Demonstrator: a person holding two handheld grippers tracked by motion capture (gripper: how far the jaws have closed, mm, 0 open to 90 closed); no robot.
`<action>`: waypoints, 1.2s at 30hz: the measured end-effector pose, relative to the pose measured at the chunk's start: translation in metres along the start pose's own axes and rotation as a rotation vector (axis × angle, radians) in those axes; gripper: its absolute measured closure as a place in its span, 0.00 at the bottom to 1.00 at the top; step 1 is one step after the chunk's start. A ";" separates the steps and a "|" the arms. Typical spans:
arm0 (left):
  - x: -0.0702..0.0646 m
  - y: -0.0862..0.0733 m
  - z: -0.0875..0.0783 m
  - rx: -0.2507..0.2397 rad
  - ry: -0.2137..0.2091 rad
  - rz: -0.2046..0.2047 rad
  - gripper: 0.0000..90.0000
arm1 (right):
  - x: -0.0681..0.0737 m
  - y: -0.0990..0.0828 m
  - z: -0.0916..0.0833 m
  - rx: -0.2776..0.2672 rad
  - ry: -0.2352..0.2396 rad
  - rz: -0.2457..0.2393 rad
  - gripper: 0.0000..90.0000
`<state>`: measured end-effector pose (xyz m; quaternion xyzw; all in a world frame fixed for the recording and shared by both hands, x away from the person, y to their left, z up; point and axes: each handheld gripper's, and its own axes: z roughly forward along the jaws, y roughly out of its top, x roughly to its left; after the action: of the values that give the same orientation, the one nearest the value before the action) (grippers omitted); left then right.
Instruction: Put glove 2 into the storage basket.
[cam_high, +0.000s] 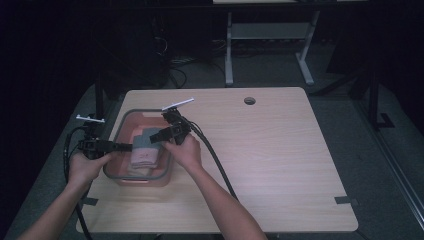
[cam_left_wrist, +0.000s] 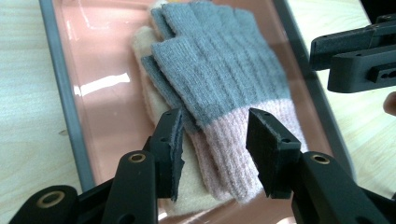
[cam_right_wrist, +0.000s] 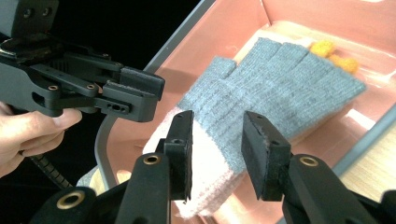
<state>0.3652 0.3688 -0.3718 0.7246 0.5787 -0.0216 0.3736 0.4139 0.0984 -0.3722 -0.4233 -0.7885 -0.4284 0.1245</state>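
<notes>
Over the pink bin (cam_high: 120, 176), the left gripper (cam_left_wrist: 214, 140) and right gripper (cam_right_wrist: 215, 145) are hovering wide apart above the grey-and-pink fingerless glove (cam_left_wrist: 224, 79), nothing lifted out yet.

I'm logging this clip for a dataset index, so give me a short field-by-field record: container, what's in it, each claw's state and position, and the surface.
container: pink bin with a grey rim, at the table's left side
contents: grey fingerless glove with a pink cuff, lying on a cream glove; something yellow behind them
left claw: open, jaws either side of the pink cuff
right claw: open, over the same cuff from the other side
surface: light wooden table
</notes>
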 end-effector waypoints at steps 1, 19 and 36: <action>0.000 0.000 0.000 -0.004 -0.006 0.000 0.62 | -0.001 0.000 -0.002 -0.005 -0.002 0.003 0.70; -0.015 0.004 -0.003 -0.059 -0.058 0.028 0.60 | -0.018 -0.009 -0.040 -0.079 0.009 0.036 0.63; -0.035 0.011 0.003 -0.073 -0.099 0.073 0.59 | -0.033 -0.019 -0.067 -0.109 -0.001 0.047 0.58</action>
<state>0.3649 0.3376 -0.3523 0.7292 0.5331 -0.0226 0.4284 0.4089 0.0222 -0.3611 -0.4481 -0.7540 -0.4673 0.1108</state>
